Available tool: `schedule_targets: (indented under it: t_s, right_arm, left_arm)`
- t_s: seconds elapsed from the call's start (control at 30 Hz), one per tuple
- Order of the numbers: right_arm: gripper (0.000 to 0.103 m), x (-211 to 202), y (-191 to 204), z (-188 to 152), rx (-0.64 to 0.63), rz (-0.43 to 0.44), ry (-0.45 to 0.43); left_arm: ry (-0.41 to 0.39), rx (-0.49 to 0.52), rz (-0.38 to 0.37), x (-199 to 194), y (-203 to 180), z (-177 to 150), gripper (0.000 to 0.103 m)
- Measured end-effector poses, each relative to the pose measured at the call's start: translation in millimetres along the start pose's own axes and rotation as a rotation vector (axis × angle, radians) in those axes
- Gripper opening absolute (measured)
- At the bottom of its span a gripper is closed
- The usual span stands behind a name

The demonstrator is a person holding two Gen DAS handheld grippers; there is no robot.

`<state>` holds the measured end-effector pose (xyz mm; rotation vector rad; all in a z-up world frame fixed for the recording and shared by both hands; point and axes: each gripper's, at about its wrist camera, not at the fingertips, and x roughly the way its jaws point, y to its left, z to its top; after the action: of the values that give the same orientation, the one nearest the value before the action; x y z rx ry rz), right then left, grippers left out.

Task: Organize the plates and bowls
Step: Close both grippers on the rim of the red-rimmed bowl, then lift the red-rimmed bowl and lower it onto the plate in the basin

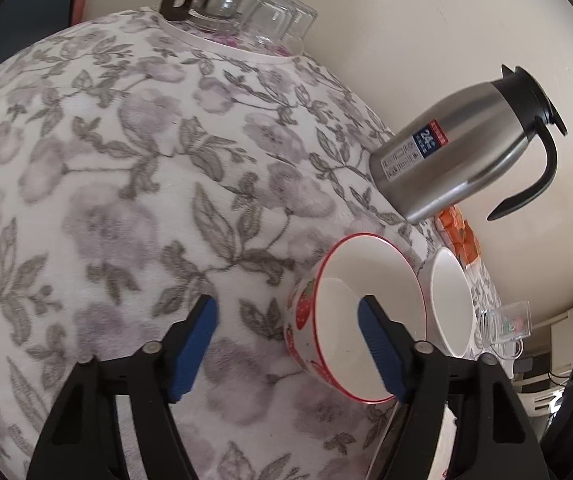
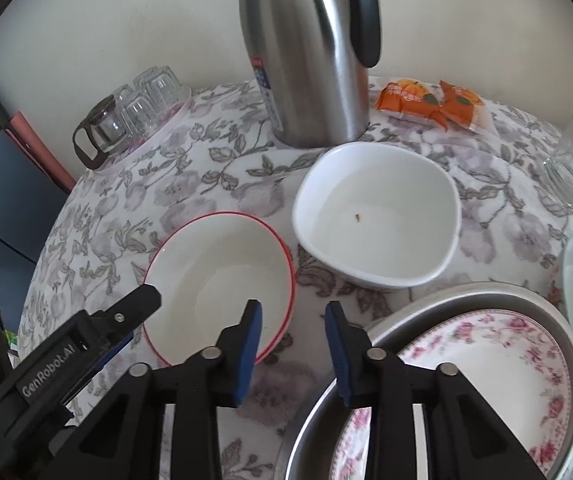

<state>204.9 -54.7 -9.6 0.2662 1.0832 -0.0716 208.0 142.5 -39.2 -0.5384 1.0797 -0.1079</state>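
Left wrist view has the red-rimmed bowl [image 1: 350, 320] on the tabletop [image 1: 126, 200] with its near rim between the left gripper [image 1: 286, 344]'s parted fingers, unpinched, while the right gripper [image 2: 292, 344], narrowly apart and empty, hovers just beside it.

On the worktop [image 2: 486, 216]: strawberry bowl [image 2: 218, 280] left of plain bowl [image 2: 374, 216] — flask [image 2: 310, 52] behind both. Plate [image 2: 486, 364] lies in metal pan [image 2: 466, 292], front right w/ glasses [image 2: 146, 100] back left.
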Motion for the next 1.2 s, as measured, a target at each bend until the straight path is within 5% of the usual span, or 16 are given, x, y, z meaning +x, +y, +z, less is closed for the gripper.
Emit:
schedule_targets:
  t_s: [0.2, 0.57, 0.83, 1.2]
  right_arm:
    - [0.017, 18, 7, 3, -0.011, -0.002, 0.027]
    - [0.013, 46, 4, 6, 0.015, -0.006, 0.067]
    - [0.013, 48, 5, 5, 0.020, -0.006, 0.081]
    - [0.014, 41, 8, 3, 0.017, -0.009, 0.082]
  left_arm:
    - [0.035, 0.004, -0.010, 18, -1, -2, 0.045]
    - [0.045, 0.002, -0.005, 40, 4, -4, 0.040]
    - [0.061, 0.004, -0.057, 46, -3, -5, 0.028]
    - [0.055, 0.038, -0.034, 41, -7, -8, 0.027]
